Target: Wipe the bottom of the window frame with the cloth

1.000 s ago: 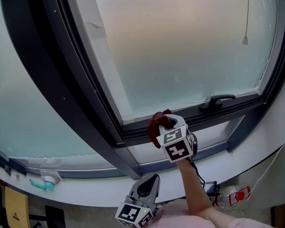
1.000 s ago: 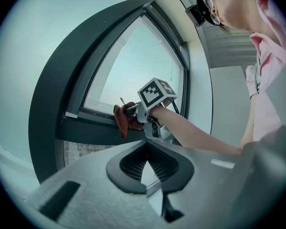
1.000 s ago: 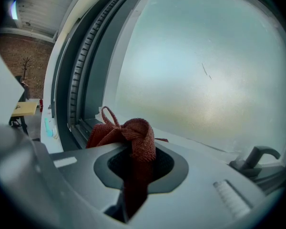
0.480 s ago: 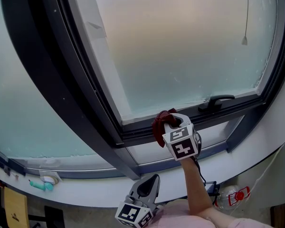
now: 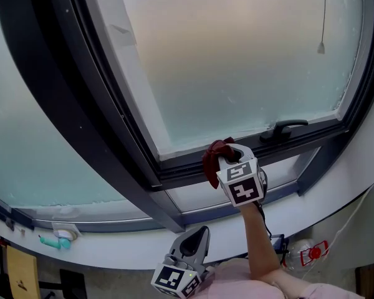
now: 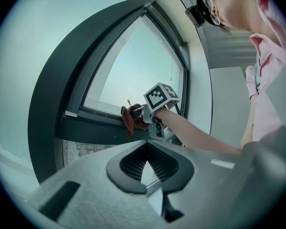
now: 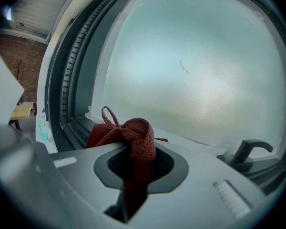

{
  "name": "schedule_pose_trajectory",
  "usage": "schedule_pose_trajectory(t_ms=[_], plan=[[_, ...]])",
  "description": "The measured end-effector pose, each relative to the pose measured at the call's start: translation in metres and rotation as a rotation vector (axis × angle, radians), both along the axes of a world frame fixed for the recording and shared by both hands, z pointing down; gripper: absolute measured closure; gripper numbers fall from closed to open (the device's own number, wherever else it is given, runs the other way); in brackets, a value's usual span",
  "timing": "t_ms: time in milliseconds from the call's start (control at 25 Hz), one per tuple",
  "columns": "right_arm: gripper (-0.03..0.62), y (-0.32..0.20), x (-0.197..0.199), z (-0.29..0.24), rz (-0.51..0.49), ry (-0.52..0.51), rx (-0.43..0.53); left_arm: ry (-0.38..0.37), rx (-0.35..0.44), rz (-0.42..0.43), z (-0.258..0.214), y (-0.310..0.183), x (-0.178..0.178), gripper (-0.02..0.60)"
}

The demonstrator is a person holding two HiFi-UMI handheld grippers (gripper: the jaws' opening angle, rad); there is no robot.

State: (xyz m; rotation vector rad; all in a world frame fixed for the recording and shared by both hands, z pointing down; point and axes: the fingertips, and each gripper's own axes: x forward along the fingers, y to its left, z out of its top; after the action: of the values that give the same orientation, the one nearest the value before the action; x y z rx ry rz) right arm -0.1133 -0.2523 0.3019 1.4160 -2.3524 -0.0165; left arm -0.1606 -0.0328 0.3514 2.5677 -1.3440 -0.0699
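Observation:
A dark red cloth [image 5: 215,155] is bunched in my right gripper [image 5: 226,156], which is shut on it and presses it against the dark bottom rail of the window frame [image 5: 187,170]. In the right gripper view the cloth [image 7: 133,136] fills the jaws, in front of the frosted pane [image 7: 195,66]. The left gripper view shows the cloth [image 6: 129,119] on the rail [image 6: 90,128] from the side. My left gripper [image 5: 195,245] hangs low near the person's body, away from the window, its jaws together with nothing held.
A black window handle [image 5: 285,129] sits on the rail to the right of the cloth. A pull cord [image 5: 322,45] hangs at the upper right. A thick dark mullion [image 5: 81,104] slants down the left. A teal object [image 5: 55,242] lies on the white sill.
My right gripper has slid the cloth to the right along the bottom rail, toward the handle. The left gripper has stayed where it was.

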Motion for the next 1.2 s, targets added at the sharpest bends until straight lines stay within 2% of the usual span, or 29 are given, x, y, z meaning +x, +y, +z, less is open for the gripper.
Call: schedule_pose_trajectory(t_ms=[1200], plan=[[0.542, -0.013, 0.045, -0.001, 0.075, -0.064, -0.007, 0.007, -0.013, 0.011, 0.004, -0.008, 0.007, 0.584]])
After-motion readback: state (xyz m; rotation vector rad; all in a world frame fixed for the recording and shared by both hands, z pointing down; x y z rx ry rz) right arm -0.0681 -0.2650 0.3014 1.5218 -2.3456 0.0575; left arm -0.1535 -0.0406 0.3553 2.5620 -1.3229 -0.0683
